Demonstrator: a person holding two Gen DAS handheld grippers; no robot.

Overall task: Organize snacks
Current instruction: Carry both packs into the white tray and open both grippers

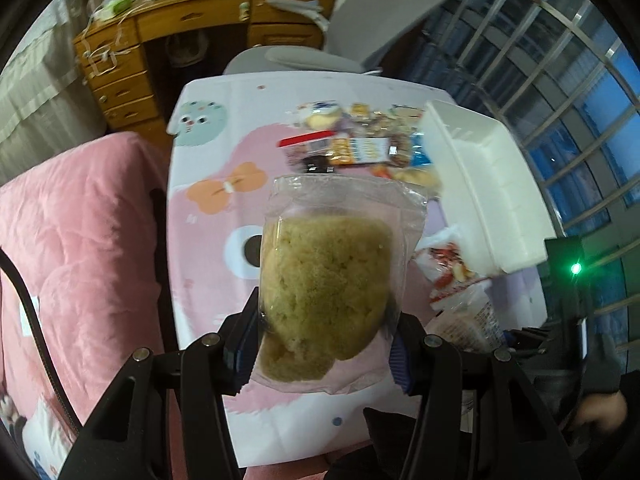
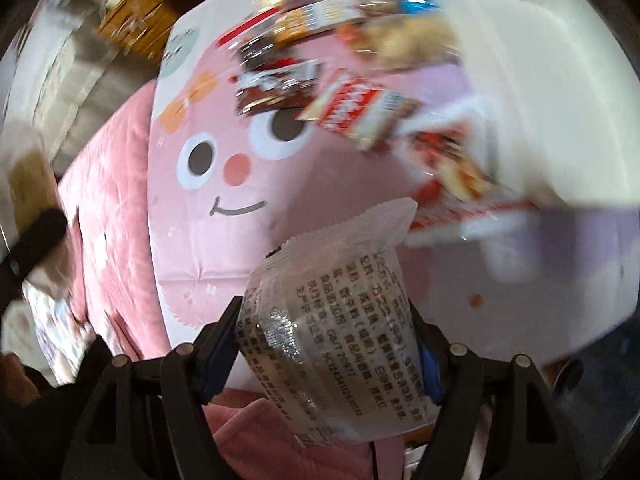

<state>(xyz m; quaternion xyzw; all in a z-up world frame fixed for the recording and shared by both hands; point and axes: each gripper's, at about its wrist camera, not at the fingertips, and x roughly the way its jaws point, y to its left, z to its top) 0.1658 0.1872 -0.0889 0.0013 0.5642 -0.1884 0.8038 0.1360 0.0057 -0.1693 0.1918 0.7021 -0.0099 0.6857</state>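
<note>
My left gripper (image 1: pixel 324 344) is shut on a clear packet holding a yellow-brown cake (image 1: pixel 326 280), held above the pink cartoon table (image 1: pixel 208 280). My right gripper (image 2: pixel 328 344) is shut on a clear printed snack packet (image 2: pixel 332 344), held above the same table (image 2: pixel 224 248). A pile of snack packets (image 1: pixel 360 144) lies at the table's far side; it also shows blurred in the right wrist view (image 2: pixel 344 40). A red and white packet (image 1: pixel 444 264) lies beside a white bin (image 1: pixel 480 184). The right wrist view is motion-blurred.
A pink quilt (image 1: pixel 80 248) lies left of the table. A wooden desk (image 1: pixel 168 40) and a grey chair (image 1: pixel 360 20) stand behind it. A barred window (image 1: pixel 560 80) is at the right. The white bin fills the right wrist view's upper right (image 2: pixel 540 60).
</note>
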